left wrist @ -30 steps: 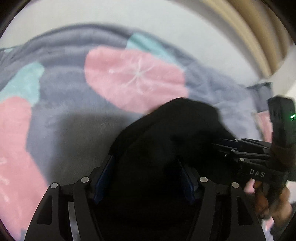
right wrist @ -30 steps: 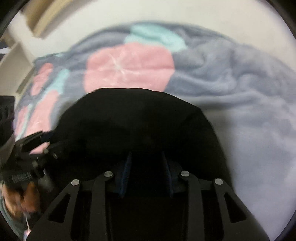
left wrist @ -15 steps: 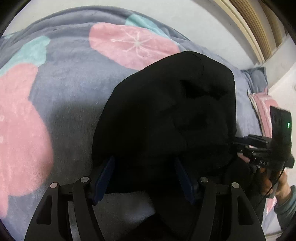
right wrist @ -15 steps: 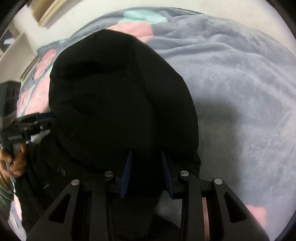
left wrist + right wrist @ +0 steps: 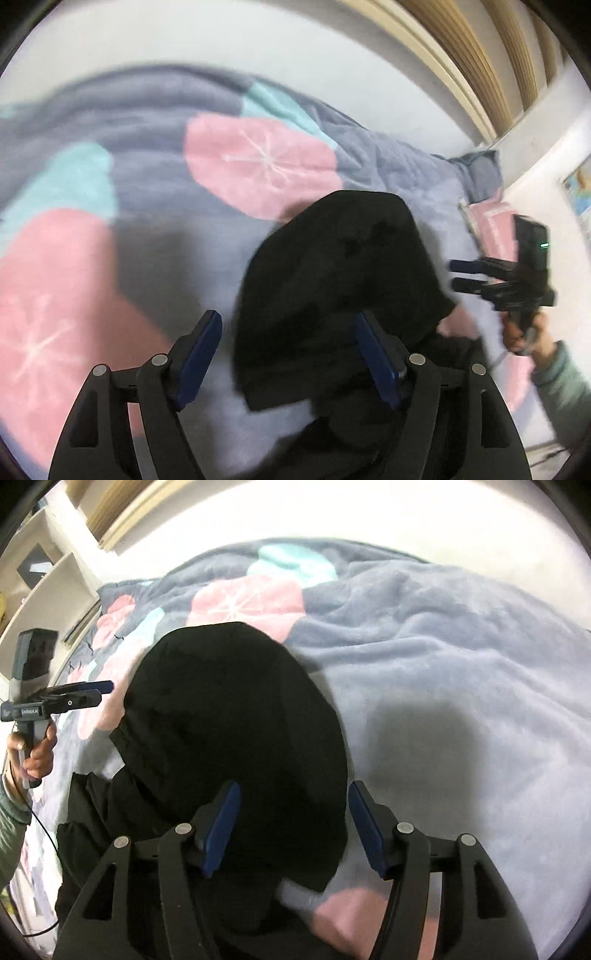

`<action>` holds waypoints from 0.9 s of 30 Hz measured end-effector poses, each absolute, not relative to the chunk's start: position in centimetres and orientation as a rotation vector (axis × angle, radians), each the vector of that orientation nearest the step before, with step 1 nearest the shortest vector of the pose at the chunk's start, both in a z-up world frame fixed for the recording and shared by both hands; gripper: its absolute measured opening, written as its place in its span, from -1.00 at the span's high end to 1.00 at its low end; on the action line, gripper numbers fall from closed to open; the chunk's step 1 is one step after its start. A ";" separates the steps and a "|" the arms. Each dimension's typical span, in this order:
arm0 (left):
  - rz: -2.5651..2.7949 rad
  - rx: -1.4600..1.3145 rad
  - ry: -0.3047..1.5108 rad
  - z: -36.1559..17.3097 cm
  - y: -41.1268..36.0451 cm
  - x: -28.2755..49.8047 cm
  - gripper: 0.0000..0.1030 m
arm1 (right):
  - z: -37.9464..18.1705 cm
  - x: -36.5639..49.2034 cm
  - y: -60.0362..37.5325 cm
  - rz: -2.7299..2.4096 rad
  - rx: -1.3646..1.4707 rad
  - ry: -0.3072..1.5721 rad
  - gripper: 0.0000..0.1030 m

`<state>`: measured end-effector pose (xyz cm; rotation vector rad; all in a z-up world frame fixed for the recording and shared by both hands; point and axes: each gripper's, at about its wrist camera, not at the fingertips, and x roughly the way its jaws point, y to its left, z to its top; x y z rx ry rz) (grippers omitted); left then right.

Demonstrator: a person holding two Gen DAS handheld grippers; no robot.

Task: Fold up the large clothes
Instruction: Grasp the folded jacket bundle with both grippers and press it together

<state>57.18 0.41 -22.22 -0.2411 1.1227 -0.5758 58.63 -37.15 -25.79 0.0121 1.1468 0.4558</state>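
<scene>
A black garment (image 5: 332, 277) lies folded over on a grey blanket (image 5: 147, 184) with pink and teal flowers. My left gripper (image 5: 288, 354) hovers over its near left edge, jaws opening. The cloth lies under the right pad, and neither pad presses on it. In the right wrist view the garment (image 5: 236, 720) spreads ahead, and my right gripper (image 5: 293, 827) stands above its near edge, jaws opening wide with the cloth loose below them. Each view shows the other gripper off to the side: the right one (image 5: 456, 274), the left one (image 5: 103, 689), both clear of the cloth.
The blanket (image 5: 443, 646) covers a bed that reaches a pale wall at the back. A white shelf unit (image 5: 55, 590) stands left of the bed, and a grey pillow (image 5: 476, 166) lies at the far corner. A hand (image 5: 37, 753) grips the left handle.
Both grippers held the black garment and carried its fold forward. Now both have opened and drawn back, and the fold lies on the blanket.
</scene>
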 end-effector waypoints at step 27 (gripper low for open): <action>-0.728 -0.126 0.894 -14.6 -3.4 41.9 0.56 | -14.1 42.5 -32.0 0.551 -0.142 0.815 0.69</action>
